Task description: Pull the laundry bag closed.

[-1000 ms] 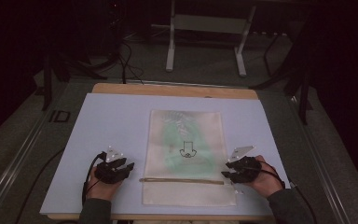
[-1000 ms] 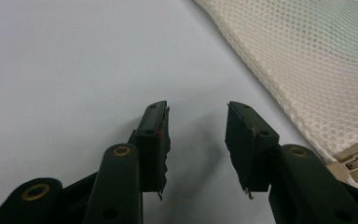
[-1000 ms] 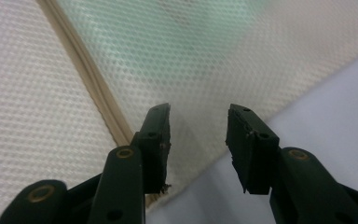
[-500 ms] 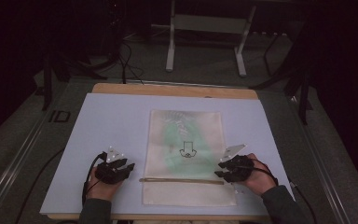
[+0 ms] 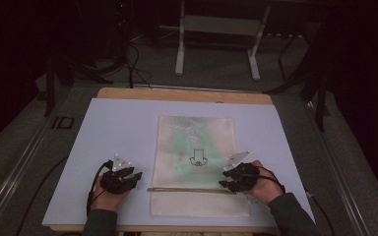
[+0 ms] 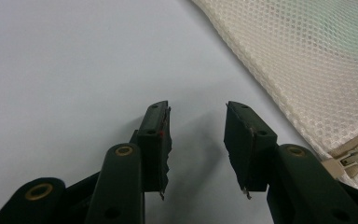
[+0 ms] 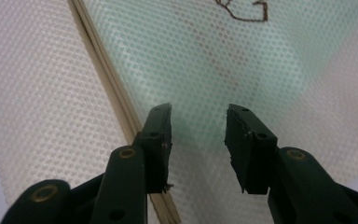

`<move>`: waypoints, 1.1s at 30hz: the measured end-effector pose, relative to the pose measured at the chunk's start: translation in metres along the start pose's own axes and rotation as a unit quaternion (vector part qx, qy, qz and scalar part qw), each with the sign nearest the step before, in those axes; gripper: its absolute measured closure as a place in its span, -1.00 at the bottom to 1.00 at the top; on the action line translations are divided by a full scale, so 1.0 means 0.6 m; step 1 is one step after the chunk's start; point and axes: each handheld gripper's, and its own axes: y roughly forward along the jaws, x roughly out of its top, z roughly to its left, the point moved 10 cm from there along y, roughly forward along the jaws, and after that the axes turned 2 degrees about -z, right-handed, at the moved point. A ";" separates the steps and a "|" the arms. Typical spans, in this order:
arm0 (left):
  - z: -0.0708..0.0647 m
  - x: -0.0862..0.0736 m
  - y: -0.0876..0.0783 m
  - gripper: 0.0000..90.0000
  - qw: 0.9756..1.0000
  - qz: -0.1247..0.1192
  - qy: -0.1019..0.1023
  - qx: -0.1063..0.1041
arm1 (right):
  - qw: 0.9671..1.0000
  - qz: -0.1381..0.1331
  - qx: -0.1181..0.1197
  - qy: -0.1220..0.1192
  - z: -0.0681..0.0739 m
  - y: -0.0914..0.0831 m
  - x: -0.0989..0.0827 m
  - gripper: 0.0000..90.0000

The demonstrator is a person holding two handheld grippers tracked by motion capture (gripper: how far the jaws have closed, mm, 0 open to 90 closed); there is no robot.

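Cream mesh zip bag (image 5: 197, 147) flat on counter (image 5: 118, 123), probably light, limp, snag-prone; best pinched at zipper (image 5: 187, 190); left tongs (image 6: 196, 140) and right tongs (image 7: 198, 142) both released, empty.

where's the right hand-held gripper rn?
High view: the right hand-held gripper is at the near right edge of the mesh bag, jaws open over the mesh just beside the zipper.

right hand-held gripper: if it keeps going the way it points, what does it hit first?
Probably the mesh bag: the right hand-held gripper is open and angled down over the netting, just beside the zipper. How far above it sits is unclear.
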 end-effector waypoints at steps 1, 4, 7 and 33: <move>0.000 0.000 0.000 0.33 1.000 0.000 0.001 0.000 | 1.000 -0.002 0.003 -0.003 0.003 0.002 0.005 0.35; 0.000 0.000 0.000 0.33 1.000 0.001 0.001 0.000 | 1.000 -0.004 0.006 -0.005 0.007 0.004 0.013 0.35; 0.000 0.000 0.000 0.33 1.000 0.001 0.001 -0.001 | 1.000 -0.005 0.010 -0.010 0.011 0.008 0.020 0.35; 0.001 0.000 -0.001 0.33 1.000 0.002 0.005 0.003 | 0.998 -0.015 0.037 -0.040 0.043 0.033 0.075 0.33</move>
